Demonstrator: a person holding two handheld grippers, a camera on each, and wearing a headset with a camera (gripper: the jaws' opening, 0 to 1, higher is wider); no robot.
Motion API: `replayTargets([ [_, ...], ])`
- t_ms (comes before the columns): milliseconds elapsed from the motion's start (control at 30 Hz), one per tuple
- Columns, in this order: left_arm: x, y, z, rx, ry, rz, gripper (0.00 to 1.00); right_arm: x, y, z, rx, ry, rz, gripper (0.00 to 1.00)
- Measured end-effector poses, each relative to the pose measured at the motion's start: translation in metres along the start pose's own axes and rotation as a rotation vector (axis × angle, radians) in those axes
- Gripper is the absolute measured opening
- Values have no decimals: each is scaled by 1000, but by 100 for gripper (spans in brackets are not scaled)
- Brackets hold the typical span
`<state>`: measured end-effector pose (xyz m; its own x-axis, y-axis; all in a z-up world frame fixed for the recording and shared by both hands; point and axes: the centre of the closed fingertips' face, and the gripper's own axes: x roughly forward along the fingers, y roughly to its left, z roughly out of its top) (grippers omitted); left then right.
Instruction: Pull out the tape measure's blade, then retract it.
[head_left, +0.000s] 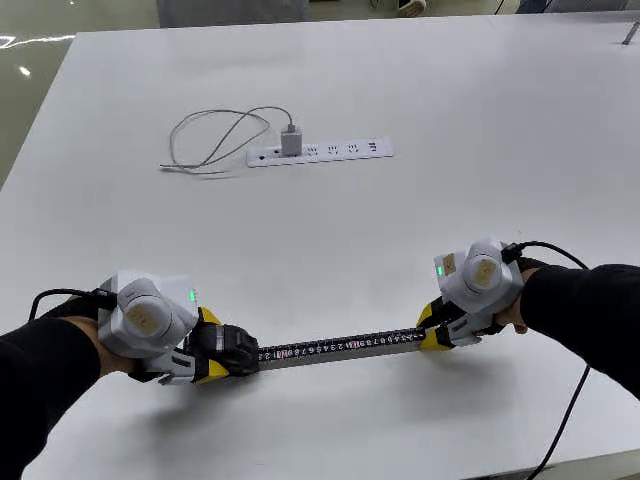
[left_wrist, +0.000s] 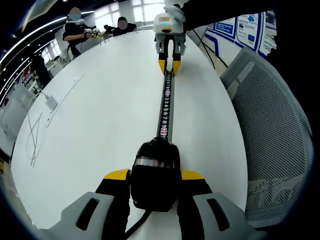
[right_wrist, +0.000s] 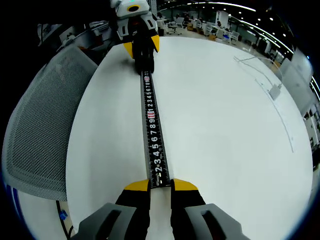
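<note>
A black tape measure case (head_left: 238, 350) (left_wrist: 155, 170) sits between the yellow-tipped jaws of my left gripper (head_left: 215, 352) (left_wrist: 156, 176), which is shut on it. Its dark numbered blade (head_left: 340, 346) (left_wrist: 166, 100) (right_wrist: 152, 135) runs out flat above the white table to my right gripper (head_left: 432, 328) (right_wrist: 160, 186), which is shut on the blade's end. In the left gripper view the right gripper (left_wrist: 170, 62) shows at the far end of the blade. In the right gripper view the left gripper (right_wrist: 141, 46) holds the case at the other end.
A white power strip (head_left: 320, 151) with a plugged-in charger (head_left: 291, 139) and a looped white cable (head_left: 215, 135) lies mid-table. A grey mesh chair (left_wrist: 270, 135) (right_wrist: 40, 130) stands by the near table edge (head_left: 560, 468). People sit at a far table (left_wrist: 85, 30).
</note>
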<state>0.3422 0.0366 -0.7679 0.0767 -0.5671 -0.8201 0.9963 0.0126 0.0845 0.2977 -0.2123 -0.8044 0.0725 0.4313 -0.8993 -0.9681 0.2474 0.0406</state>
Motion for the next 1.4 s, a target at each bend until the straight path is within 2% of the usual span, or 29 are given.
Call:
replayTargets([
  [133,1,-1,0,-2,12,-1,32,1,1,-1,-32,23,-3,12],
  [367,1,0,1,-9,2,-9,32,1,2,-1,-84,57,-6,12],
  [500,-1,1,-1,2,16,-8,31,0,3,-2,-96,70,4,13],
  [700,-10,5,-8,-1,39,-8,33,-6,1,4,-80,60,13,18],
  [767,-14,5,-8,-4,41,-11,34,-8,1,4,-100,67,11,18],
  [1000,-20,2,-7,-16,43,-27,44,-10,7,5,-92,80,21,23],
  [1067,-22,1,-4,-34,32,-31,45,-11,8,4,-82,79,20,25],
  [1200,-25,1,1,-70,5,-20,54,-14,7,7,-60,62,7,27],
  [1400,-28,3,-2,-96,-10,3,66,-21,5,12,41,11,-10,34],
])
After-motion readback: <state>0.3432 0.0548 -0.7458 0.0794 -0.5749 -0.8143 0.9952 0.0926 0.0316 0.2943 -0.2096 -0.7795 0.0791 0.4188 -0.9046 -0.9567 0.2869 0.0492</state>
